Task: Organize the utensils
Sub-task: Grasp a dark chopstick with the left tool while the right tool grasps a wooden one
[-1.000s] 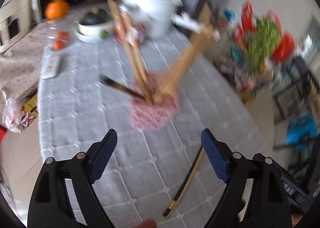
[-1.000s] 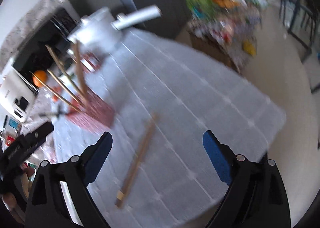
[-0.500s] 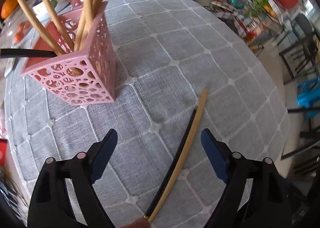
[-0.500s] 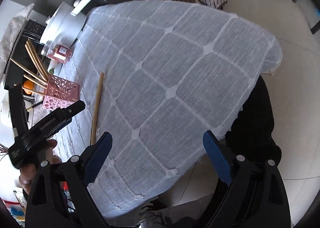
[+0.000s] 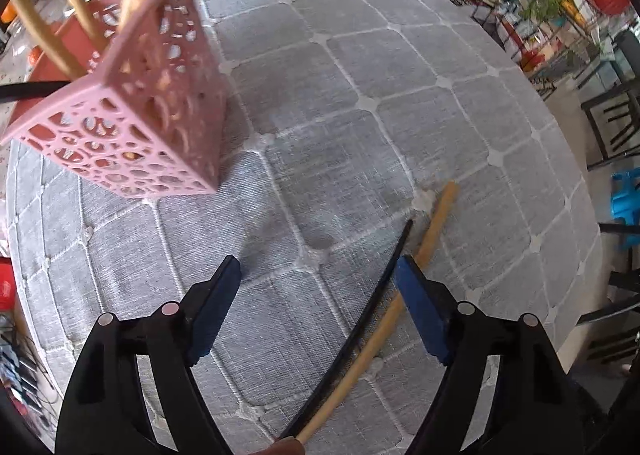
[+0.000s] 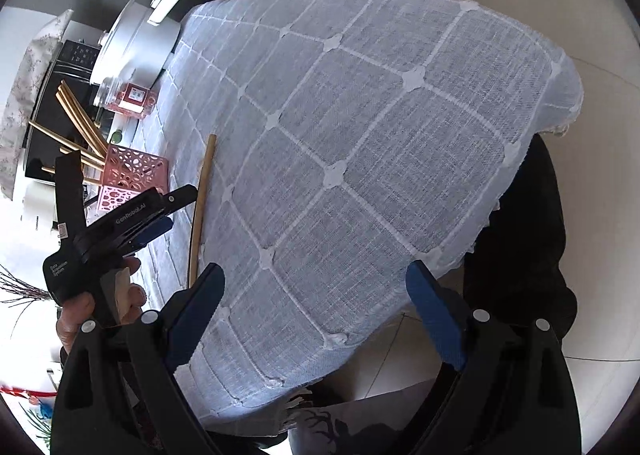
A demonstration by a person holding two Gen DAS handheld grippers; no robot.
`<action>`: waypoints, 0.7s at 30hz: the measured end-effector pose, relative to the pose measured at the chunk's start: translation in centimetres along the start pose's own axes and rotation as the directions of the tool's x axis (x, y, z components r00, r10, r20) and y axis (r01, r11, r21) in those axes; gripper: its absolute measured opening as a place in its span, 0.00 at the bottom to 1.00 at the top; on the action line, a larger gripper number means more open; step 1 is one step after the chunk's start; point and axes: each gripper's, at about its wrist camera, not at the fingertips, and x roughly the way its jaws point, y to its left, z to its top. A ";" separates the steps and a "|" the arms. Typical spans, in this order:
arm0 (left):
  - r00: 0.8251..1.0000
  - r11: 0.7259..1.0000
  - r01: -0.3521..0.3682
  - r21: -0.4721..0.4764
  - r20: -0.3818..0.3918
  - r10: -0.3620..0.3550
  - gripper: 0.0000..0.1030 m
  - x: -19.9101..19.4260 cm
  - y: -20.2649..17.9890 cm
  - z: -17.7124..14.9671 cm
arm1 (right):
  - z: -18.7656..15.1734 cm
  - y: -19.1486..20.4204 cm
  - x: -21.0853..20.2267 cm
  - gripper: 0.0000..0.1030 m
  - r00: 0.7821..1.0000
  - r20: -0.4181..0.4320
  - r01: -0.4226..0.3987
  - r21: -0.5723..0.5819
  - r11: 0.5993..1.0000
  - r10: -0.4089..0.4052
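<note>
1. At the left, the pink holder [image 5: 132,123] with round holes stands on the desk [image 5: 360,55], which has a grey checked cloth. Several wooden sticks [image 5: 68,31] lean out of its top, and one black stick [image 5: 28,89] points out to the left.
2. The left gripper [image 5: 318,307] points steeply down over the cloth, near the holder. Its fingers [image 5: 420,307] are quite wide and are closing now.
3. Between these fingers lies the black chopstick [image 5: 360,331], close to the right finger; no pad touches it. The wooden chopstick [image 5: 432,227] lies just beside it, and its middle passes under the right finger.
4. In the right view a hand [image 6: 92,303] holds the left gripper above the two chopsticks.
5. The right gripper [image 6: 316,311] hangs over the near edge of the desk, well apart from the chopsticks. Its fingers [image 6: 432,311] are wide, with only cloth and floor [image 6: 580,215] between them.
6. At the far end of the desk stand a white pot [image 6: 136,43] and a small jar [image 6: 128,97].
</note>
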 end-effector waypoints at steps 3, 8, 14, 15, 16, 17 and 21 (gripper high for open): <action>0.999 0.999 -0.044 0.031 -0.009 0.044 0.75 0.7 -1.1 0.1 | 0.2 -0.3 0.0 0.87 1.000 -0.008 -0.016 0.004 1.000 0.016; 0.997 0.997 -0.058 0.047 -0.050 0.060 0.84 1.7 -1.4 1.4 | 0.2 -0.4 0.0 0.87 1.000 -0.013 -0.010 -0.002 1.000 0.010; 0.999 0.994 -0.035 0.106 -0.002 0.035 0.62 1.5 -2.5 1.3 | 0.2 0.1 -0.3 0.87 1.000 0.000 0.001 -0.009 1.000 -0.001; 1.000 0.993 -0.031 0.117 0.006 0.030 0.53 1.2 -2.5 0.9 | 0.1 0.3 -0.4 0.87 1.000 0.003 0.002 -0.014 1.000 -0.002; 0.999 0.990 -0.034 0.133 0.017 0.032 0.50 1.0 -2.9 0.7 | 0.1 0.6 -0.5 0.87 1.000 0.006 0.005 -0.023 1.000 -0.005; 0.999 0.989 -0.040 0.142 0.024 0.037 0.44 0.9 -2.9 0.6 | 0.0 0.9 -0.6 0.87 1.000 0.008 0.011 -0.032 0.999 -0.011; 0.997 0.988 -0.058 0.140 0.053 0.051 0.10 0.4 -1.0 -0.1 | 0.3 2.3 -0.4 0.87 0.999 0.008 0.034 -0.054 0.998 -0.034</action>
